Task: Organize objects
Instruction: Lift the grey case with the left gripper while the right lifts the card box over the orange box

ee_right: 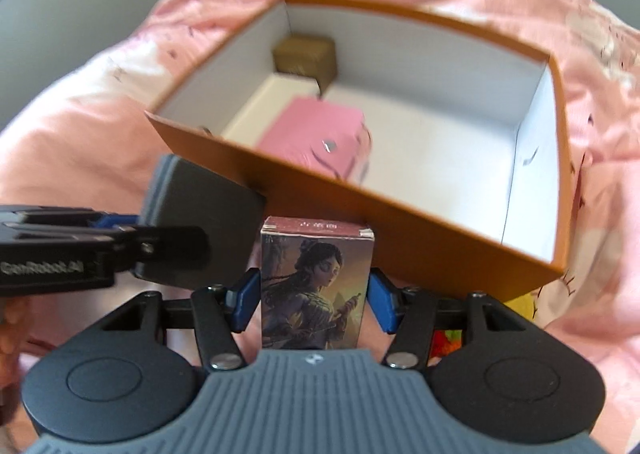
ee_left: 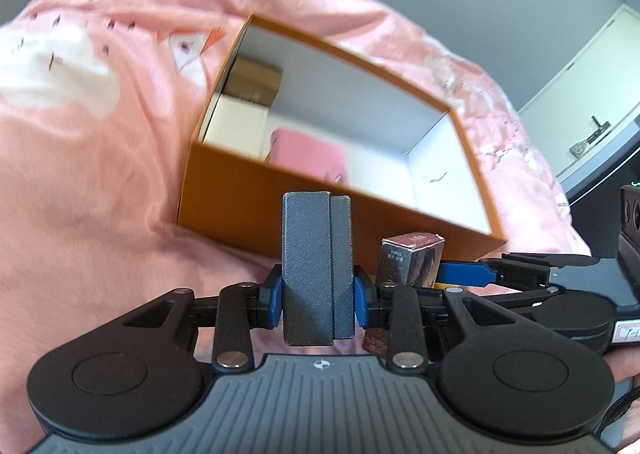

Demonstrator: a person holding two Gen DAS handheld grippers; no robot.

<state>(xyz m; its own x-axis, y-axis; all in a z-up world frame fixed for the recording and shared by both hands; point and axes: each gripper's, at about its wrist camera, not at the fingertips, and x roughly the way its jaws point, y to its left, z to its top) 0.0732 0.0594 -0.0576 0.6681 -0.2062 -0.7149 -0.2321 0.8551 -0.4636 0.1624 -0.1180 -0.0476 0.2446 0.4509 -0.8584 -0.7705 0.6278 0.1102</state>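
Note:
An open orange box point(ee_left: 280, 190) point(ee_right: 420, 222) with white inside lies on a pink blanket. Inside it are a pink packet point(ee_left: 308, 154) point(ee_right: 316, 134) and a small brown box point(ee_left: 256, 78) point(ee_right: 306, 54). My left gripper point(ee_left: 318, 270) is shut on a dark grey case point(ee_left: 316, 266), held upright just in front of the box; the case also shows in the right wrist view point(ee_right: 200, 206). My right gripper point(ee_right: 318, 290) is shut on a picture card box point(ee_right: 318, 286) showing a woman, held upright beside the left gripper; it also shows in the left wrist view point(ee_left: 412, 258).
The pink blanket point(ee_left: 100, 174) point(ee_right: 100, 114) covers the bed all round the box. A colourful item point(ee_right: 520, 306) peeks out under the box's near right corner. A grey wall and white cupboard point(ee_left: 592, 66) stand beyond the bed.

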